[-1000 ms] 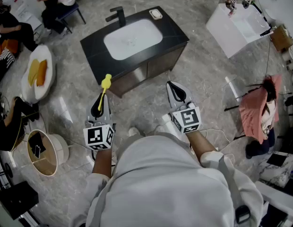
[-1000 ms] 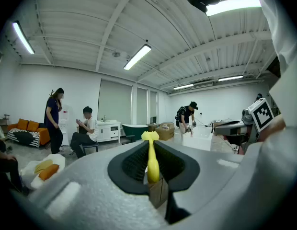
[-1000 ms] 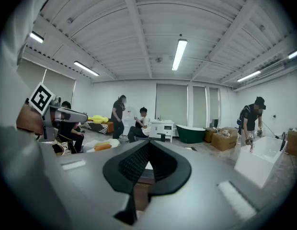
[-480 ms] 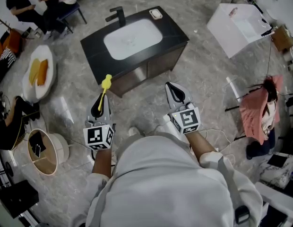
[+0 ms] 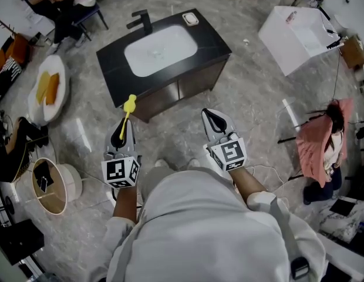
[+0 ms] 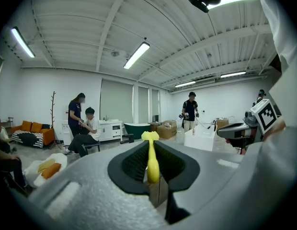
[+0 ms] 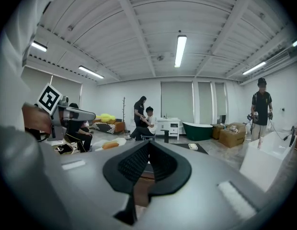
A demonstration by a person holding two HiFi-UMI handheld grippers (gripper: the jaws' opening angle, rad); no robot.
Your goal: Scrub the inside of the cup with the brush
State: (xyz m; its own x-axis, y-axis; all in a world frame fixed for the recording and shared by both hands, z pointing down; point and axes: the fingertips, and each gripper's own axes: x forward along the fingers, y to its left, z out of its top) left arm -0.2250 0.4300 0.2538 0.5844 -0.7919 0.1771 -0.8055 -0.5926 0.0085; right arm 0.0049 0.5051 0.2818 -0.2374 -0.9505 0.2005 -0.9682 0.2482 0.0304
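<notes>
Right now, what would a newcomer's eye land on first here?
The yellow brush clamped in the left gripper, pointing toward the black vanity and its white sink straight ahead. The right gripper beside it is shut and empty.

From above, a person (image 5: 199,228) in white stands on a grey marble floor (image 5: 252,87). The left tongs (image 5: 124,124) clamp a yellow brush (image 5: 128,107) pointing toward a black table (image 5: 214,40) with a white sink (image 5: 160,50). The right tongs (image 5: 209,113) are closed, empty.
</notes>
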